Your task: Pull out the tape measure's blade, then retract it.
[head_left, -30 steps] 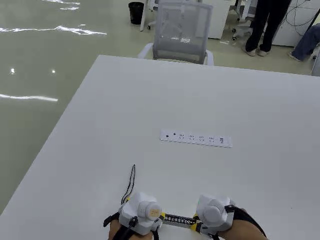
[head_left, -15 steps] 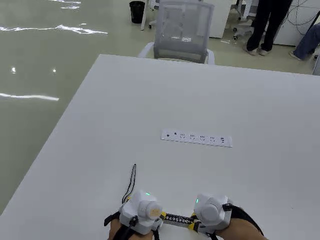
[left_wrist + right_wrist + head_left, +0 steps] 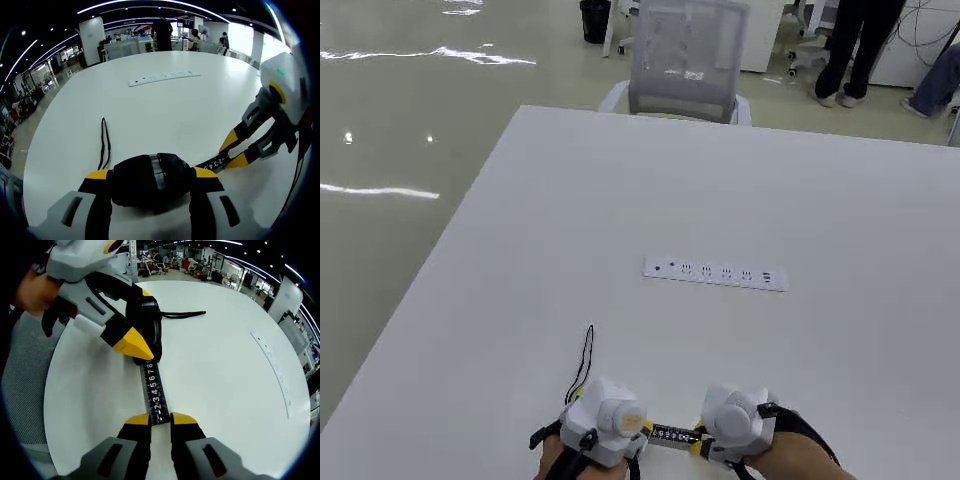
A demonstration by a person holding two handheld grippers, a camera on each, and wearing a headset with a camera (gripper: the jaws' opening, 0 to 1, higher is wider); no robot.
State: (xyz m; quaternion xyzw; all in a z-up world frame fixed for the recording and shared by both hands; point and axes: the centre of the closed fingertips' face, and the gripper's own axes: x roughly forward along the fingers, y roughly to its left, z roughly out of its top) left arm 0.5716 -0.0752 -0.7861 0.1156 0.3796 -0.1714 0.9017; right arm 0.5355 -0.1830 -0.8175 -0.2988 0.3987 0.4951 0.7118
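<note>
- At the near edge of the white worktop (image 3: 720, 180), the left gripper (image 3: 151, 175) has its jaws clamped on either side of the black tape measure (image 3: 152, 186). The tape measure's wrist cord (image 3: 104, 142) trails away across the surface.
- The right gripper (image 3: 160, 419) has its jaws pinching the free end of the blade (image 3: 152, 390). A short numbered length of blade lies flat between the two grippers.
- Over the last second the right gripper has drawn a little nearer the left in the head view, and the exposed length has shortened slightly. The power strip (image 3: 715, 273) barely shifted, so this is not mere camera motion.
- That suggests the pull-out is done and the blade is being fed back in, with some length still out.
</note>
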